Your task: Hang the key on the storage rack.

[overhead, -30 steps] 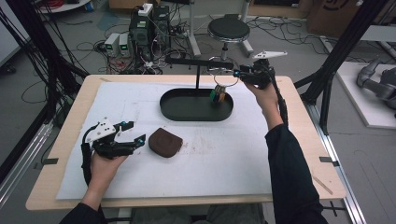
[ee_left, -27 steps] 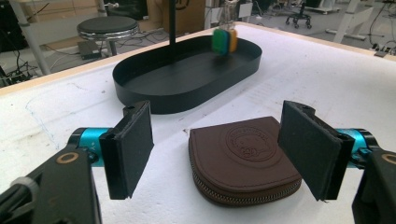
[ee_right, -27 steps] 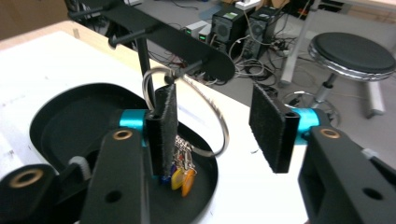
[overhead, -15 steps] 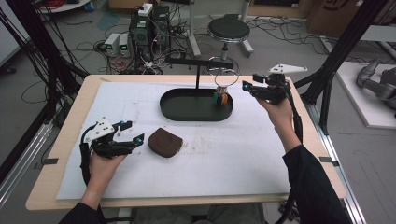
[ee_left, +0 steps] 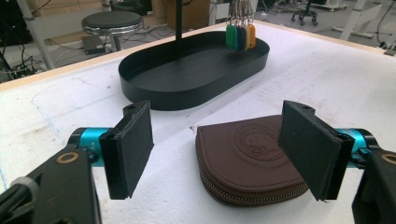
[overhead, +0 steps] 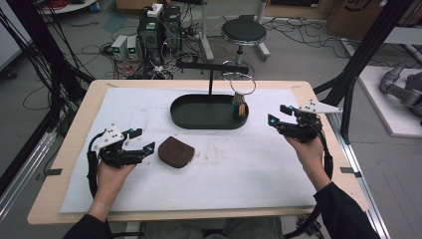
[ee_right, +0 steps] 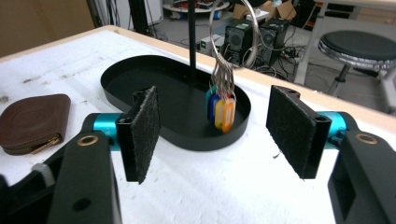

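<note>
Noted brown zip pouch [ee_left: 250,161] flat on the white sheet, just ahead of left gripper [overhead: 135,140], jaws wide, empty. Judged soft, light, grippable across rounded edge (zip side firmer). Right gripper [overhead: 278,114] likewise wide, empty, having just been opening.

A lab: computer towers [overhead: 160,27], tangled floor cables [overhead: 89,55], black rig frame [overhead: 368,50].

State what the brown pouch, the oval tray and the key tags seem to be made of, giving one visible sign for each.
Brown pouch: probably leather or an imitation, matte, with an embossed round stamp and a zip along its edge.
Oval tray: likely painted metal, though plastic is possible; thin rim, even satin black.
Key tags: seemingly coloured plastic, smooth, hanging from shiny metal rings.
</note>
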### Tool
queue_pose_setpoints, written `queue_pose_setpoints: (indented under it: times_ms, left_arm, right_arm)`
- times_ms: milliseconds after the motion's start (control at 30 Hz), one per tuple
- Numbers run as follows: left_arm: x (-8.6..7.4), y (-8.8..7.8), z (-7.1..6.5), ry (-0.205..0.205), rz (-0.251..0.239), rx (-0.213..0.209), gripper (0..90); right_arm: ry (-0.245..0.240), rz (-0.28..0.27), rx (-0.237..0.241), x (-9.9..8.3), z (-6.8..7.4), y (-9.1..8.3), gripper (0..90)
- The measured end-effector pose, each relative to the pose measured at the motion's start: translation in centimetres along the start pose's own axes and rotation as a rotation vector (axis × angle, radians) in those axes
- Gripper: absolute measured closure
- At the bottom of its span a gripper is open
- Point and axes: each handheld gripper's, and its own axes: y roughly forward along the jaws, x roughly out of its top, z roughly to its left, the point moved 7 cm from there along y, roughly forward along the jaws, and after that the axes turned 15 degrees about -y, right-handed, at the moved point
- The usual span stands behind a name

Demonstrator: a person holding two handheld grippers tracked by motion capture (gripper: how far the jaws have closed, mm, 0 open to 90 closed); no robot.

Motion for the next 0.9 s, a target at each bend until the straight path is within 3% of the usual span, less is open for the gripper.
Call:
queue_pose_setpoints:
  times_ms: [233,467,900]
  left_arm:
    - [-0.1,-0.3,0.2,-0.002,-0.002,0.010,26.3]
    - [-0.2,-0.6,0.4,-0.004,-0.001,0.018,26.3]
    - [-0.2,-0.5,-0.3,0.016,0.008,0.017,26.4]
  right_arm:
    - [0.051,-0.017,-0.027,-2.9,0.7,-1.0,30.9]
    - [0.036,0.008,-0.028,-5.1,2.0,-1.1,28.6]
    - [0.052,0.012,-0.065,-5.5,1.3,-1.1,26.2]
